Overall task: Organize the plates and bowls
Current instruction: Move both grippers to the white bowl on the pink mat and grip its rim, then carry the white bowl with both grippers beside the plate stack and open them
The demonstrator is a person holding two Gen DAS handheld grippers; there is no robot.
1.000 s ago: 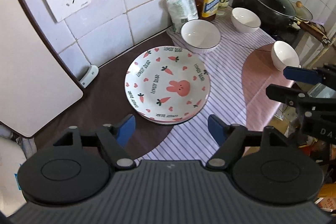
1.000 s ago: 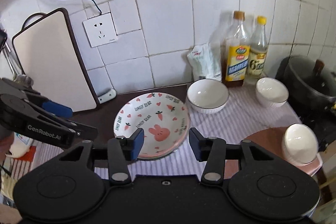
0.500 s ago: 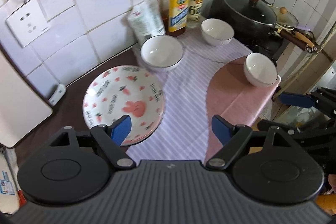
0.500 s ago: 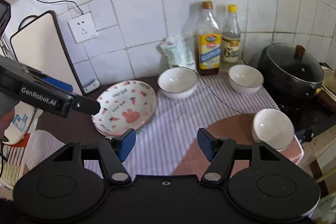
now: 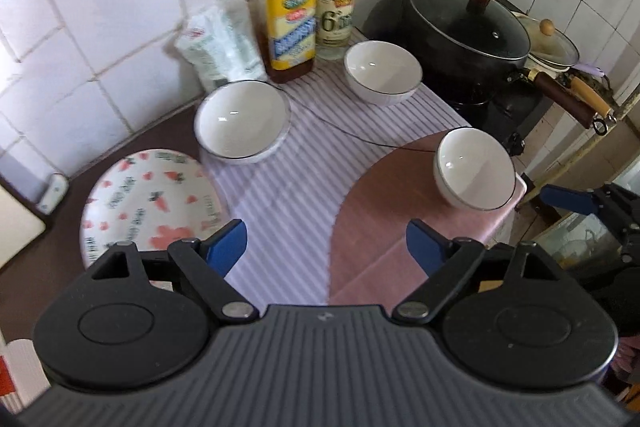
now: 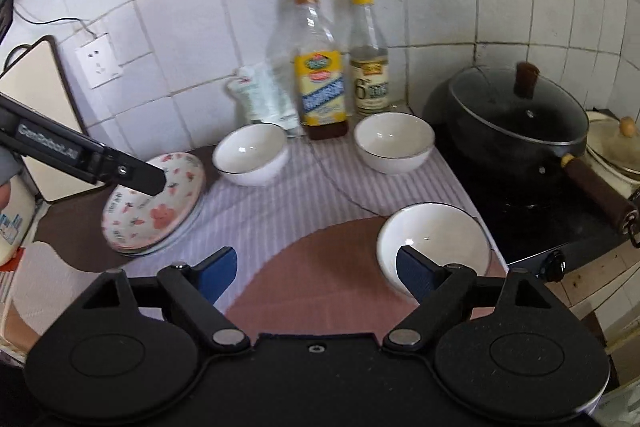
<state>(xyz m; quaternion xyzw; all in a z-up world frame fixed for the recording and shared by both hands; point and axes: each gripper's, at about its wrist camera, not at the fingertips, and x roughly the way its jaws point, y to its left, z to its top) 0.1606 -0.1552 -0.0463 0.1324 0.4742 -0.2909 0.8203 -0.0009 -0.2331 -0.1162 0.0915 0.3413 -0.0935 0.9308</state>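
A stack of rabbit-and-carrot plates lies at the counter's left. Three white bowls stand on the striped cloth: one beside the plates, one by the bottles, one near the front right edge. My left gripper is open and empty above the cloth; it also shows in the right wrist view over the plates. My right gripper is open and empty, its right finger just in front of the near bowl.
Two bottles and a white bag stand against the tiled wall. A black lidded pan sits on the stove at right. A cutting board leans at left. The counter edge drops off at right.
Both grippers have swung right, away from the plates and towards the bowls. The near right bowl is now close to my right gripper's fingers. Both stay open and empty.
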